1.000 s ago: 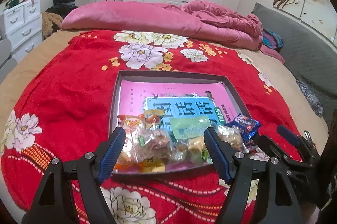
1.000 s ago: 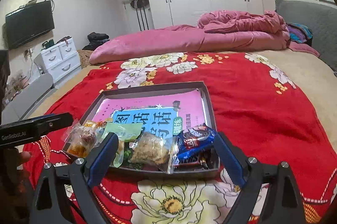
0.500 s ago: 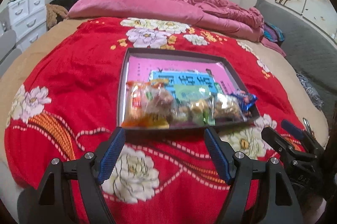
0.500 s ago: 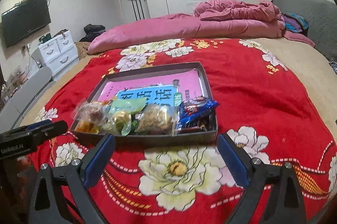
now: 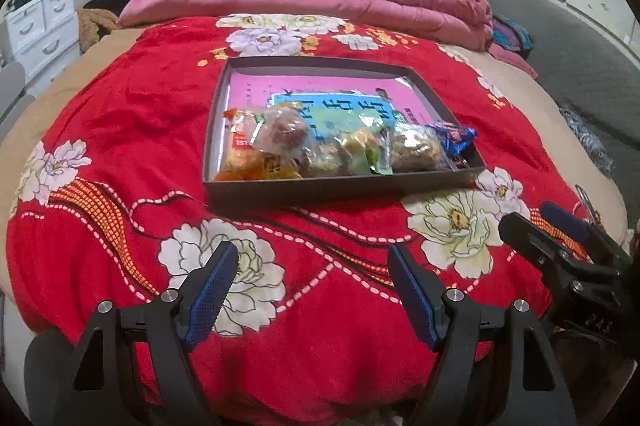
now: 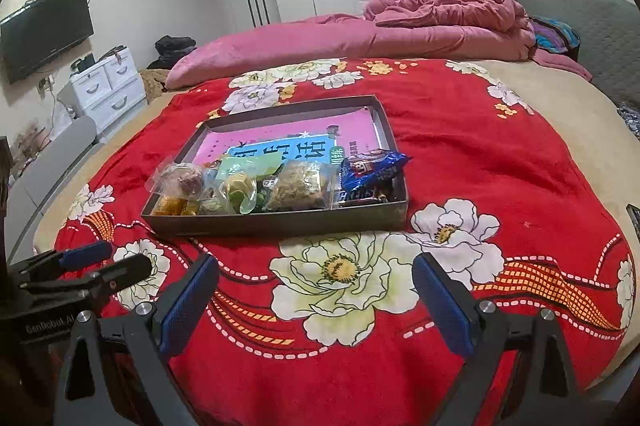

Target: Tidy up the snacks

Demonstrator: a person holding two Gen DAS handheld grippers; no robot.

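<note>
Left wrist | hand-held gripper (image 5: 312, 274) wide open, empty | snacks (image 5: 340, 145) well beyond

Snacks (image 6: 280, 185) in tray (image 6: 280, 224) on bed (image 6: 480, 161)

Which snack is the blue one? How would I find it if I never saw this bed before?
Look at the red flowered blanket on the bed and find the dark shallow box sitting on it. The snacks lie in a row along the box's near edge. The blue packet is at the right end of that row, leaning over the box's side wall; its neighbours are clear bags of brown and green treats.
</note>
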